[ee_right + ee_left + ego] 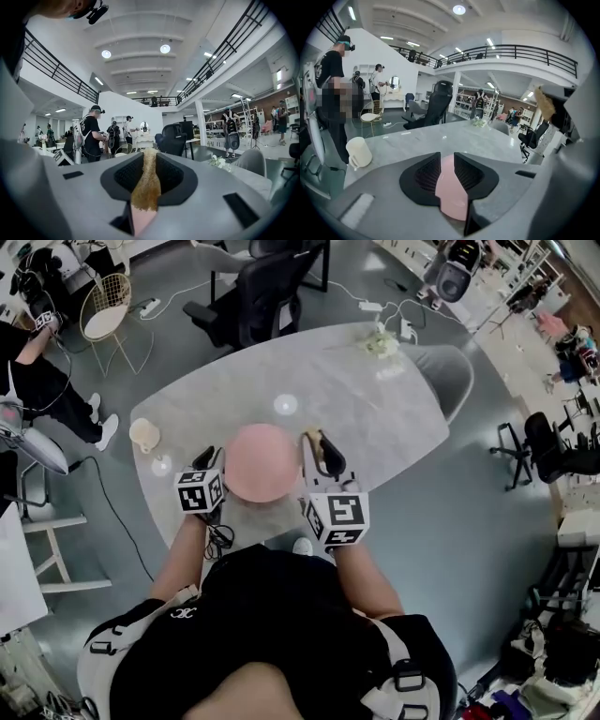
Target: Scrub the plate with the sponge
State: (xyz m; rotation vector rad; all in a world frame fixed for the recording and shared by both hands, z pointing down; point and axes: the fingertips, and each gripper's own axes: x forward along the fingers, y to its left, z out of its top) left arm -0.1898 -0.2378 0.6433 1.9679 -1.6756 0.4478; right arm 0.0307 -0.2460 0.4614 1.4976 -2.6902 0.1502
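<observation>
1. The left claw (447, 161) has its jaws partly apart. The rim of the pink plate (452, 197) shows in the gap between them, and the ribbed pads do not appear to press on it.
2. The right claw (149, 164) is clamped on the sponge (146, 185), a thin tan-brown scouring piece pinched on edge between the pads and reaching past the jaw tips. A pink patch shows just under the sponge; I cannot tell whether it belongs to the sponge or is the plate below.
3. In the head view the plate lies flat on the grey marble worktop (375, 418), between the two claws. The left claw is at its left rim and the right claw is just beside its right rim. I cannot tell whether the sponge touches the plate.
4. Behind each claw, toward the person, sits its marker cube, with a bare forearm running back to the body.
5. To the left of the left claw, well apart from it, a cream mug (358, 151) stands upright on the worktop.
6. Far beyond both claws, at the worktop's far end, lies a small bunch of white flowers (380, 343).
7. Past that edge a black office chair (258, 292) stands on the floor, with a gold wire chair (105, 304) off to its left. Several people (91, 133) stand in the hall beyond.
</observation>
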